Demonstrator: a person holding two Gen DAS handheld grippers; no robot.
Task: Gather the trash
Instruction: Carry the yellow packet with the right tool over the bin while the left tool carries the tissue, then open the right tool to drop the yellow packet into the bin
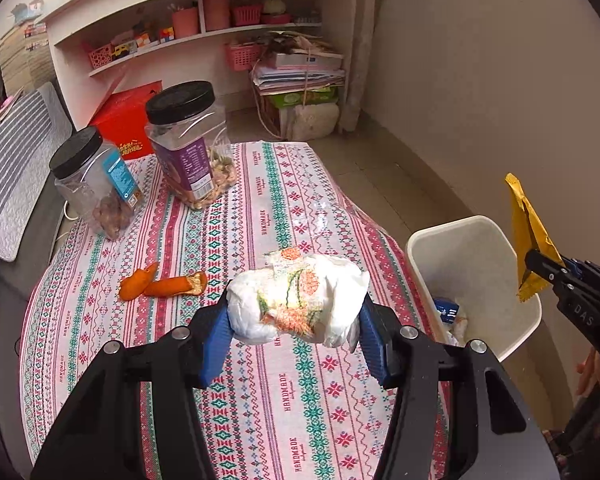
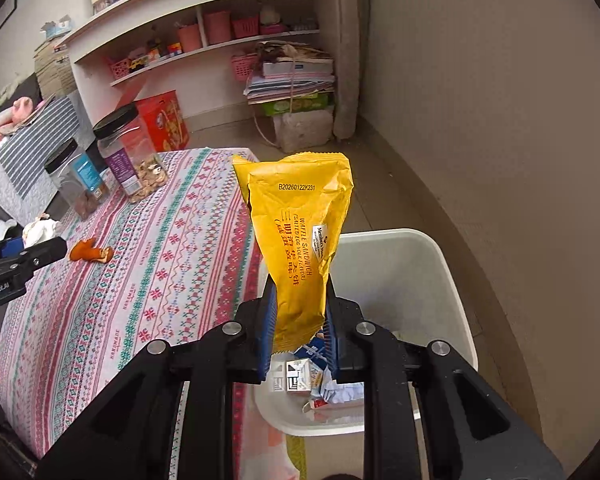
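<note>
Table point(image 1: 236, 208) with the woven-pattern cloth fills my left; rigid white plastic bin point(image 2: 420, 264) stands just right of it, cartons and crumpled paper already inside. Right gripper point(image 2: 300, 320) is clamped narrow on the yellow wrapper point(image 2: 296, 220), a crinkly foil pouch standing upright above the bin. I'd centre it over the opening before letting go, since light film drifts. Left gripper point(image 1: 296, 312) grips the wadded tissue point(image 1: 300, 304), soft and squashy, over the table's near side. Orange peel point(image 1: 160, 284) lies on the cloth to its left.

Looks like someone's living room at home: patterned cloth on the table point(image 1: 260, 208), snack jars point(image 1: 188, 140), white shelves point(image 1: 204, 36) stuffed with toys and pink baskets, a striped sofa cushion point(image 1: 16, 164) far left.
</note>
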